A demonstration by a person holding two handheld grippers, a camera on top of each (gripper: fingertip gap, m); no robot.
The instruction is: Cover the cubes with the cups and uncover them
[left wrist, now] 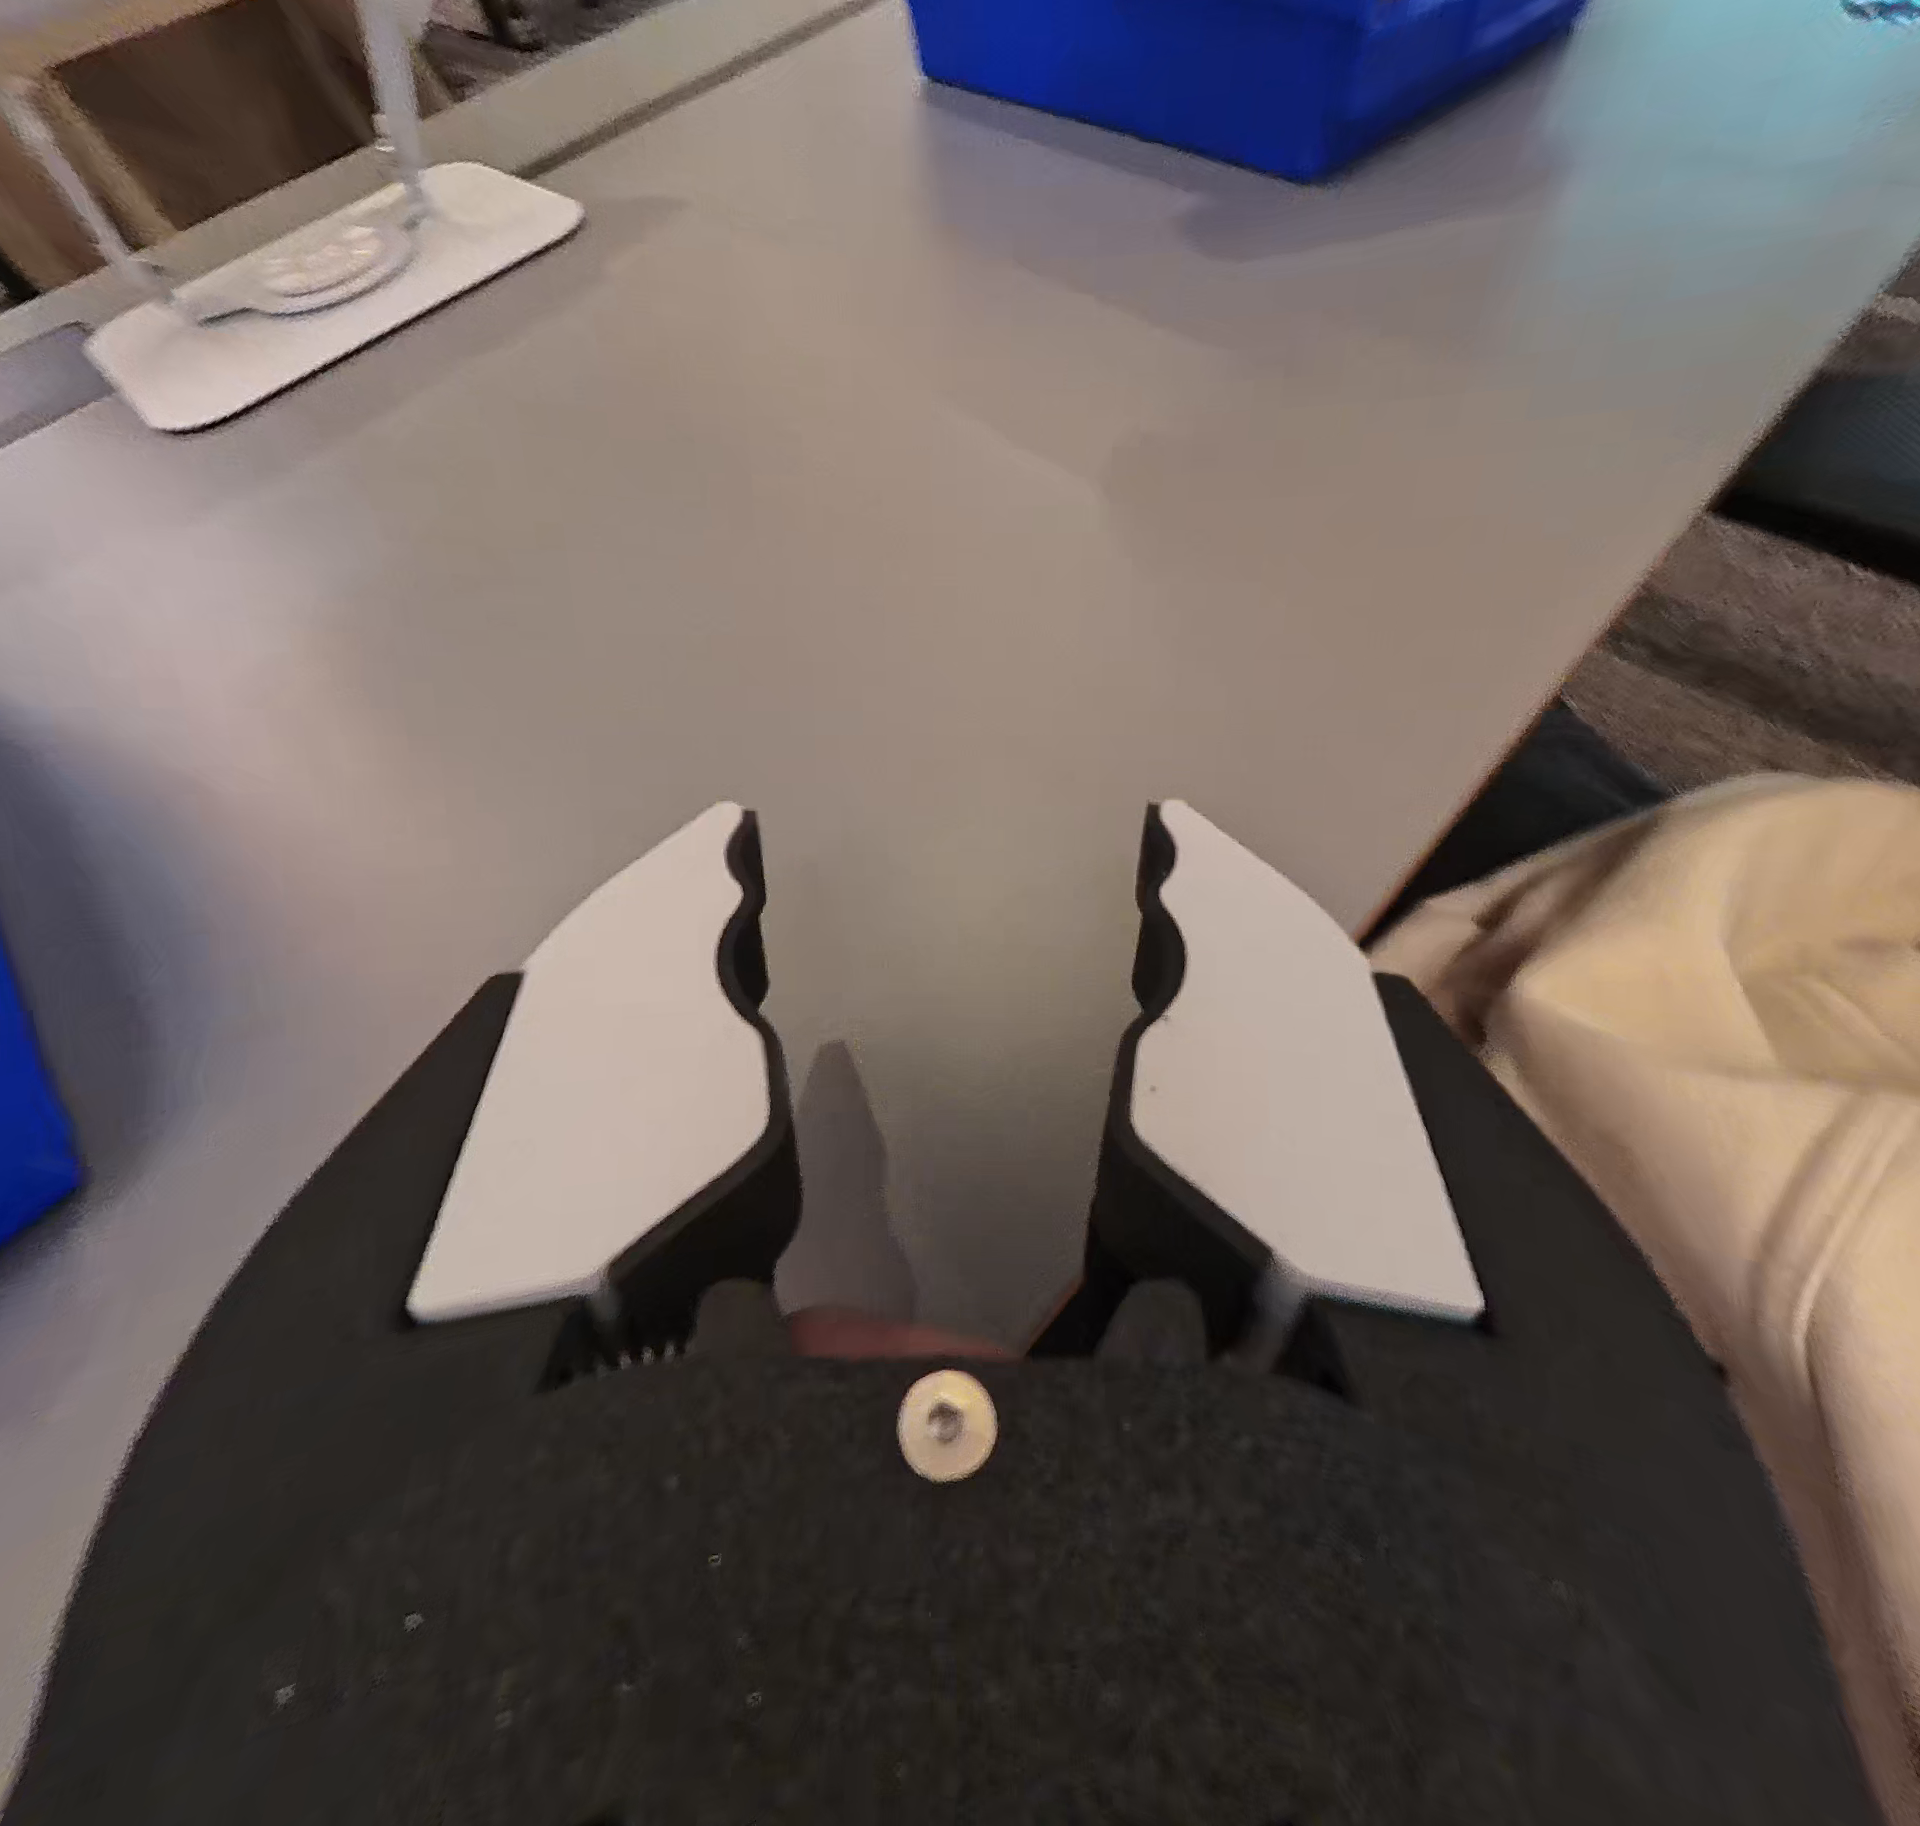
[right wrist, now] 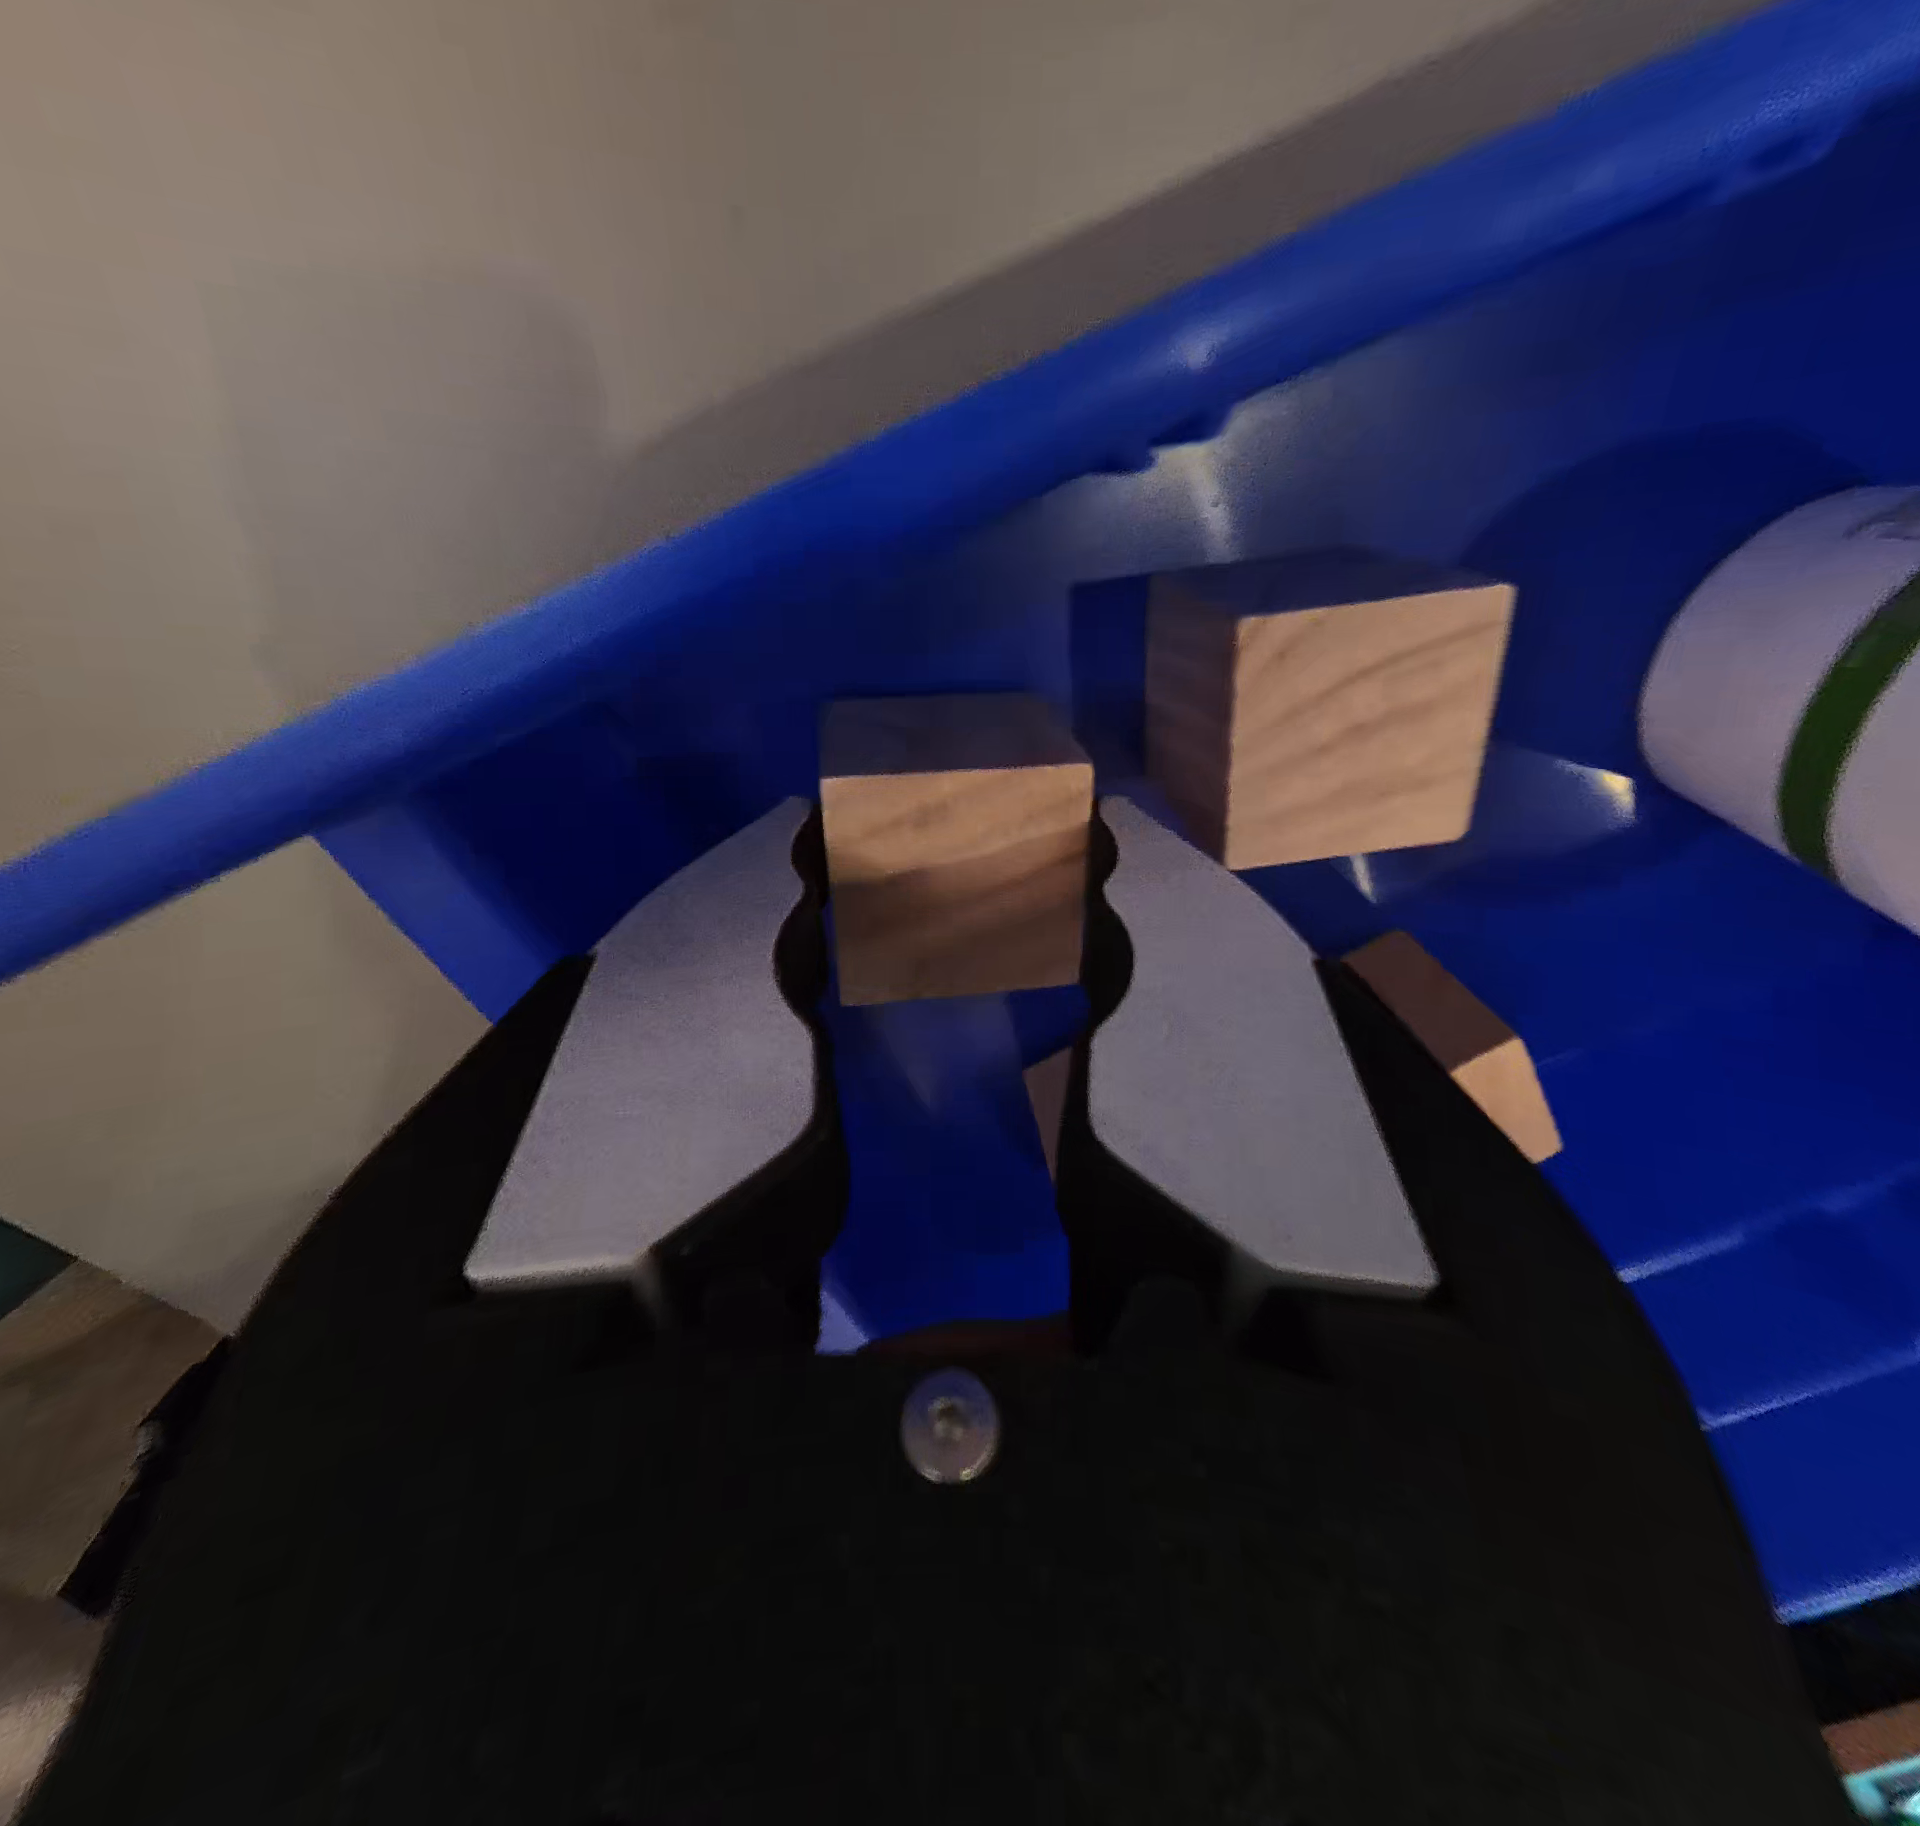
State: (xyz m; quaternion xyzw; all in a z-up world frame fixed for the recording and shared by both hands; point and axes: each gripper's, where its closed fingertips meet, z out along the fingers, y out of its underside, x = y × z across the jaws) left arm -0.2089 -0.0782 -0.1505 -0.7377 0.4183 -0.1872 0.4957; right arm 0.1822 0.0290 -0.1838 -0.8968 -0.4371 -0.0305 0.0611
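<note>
Left wrist view: left tongs [left wrist: 951, 820] apart, empty, above bare grey counter [left wrist: 831, 550]. Counter edge runs diagonally at right; wide free surface ahead. One blue bin [left wrist: 1226, 31] at far side, one white stand base [left wrist: 343, 290] far left.

Right wrist view: right tongs [right wrist: 954, 820] clamped on one wooden cube [right wrist: 956, 851] inside blue bin [right wrist: 1039, 405], near its rim. Cubes counted: three; second cube [right wrist: 1340, 727] just beyond, third cube [right wrist: 1475, 1049] partly hidden beside right finger. One white cup [right wrist: 1787, 696] with green band, lying on side, long axis toward upper right, mouth direction unclear.

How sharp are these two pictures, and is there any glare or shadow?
Left wrist view: the blue bin and white stand are motion-smeared, the table evenly lit. Right wrist view: the held cube is fairly sharp, glare on the bin wall, edges blurred.
</note>
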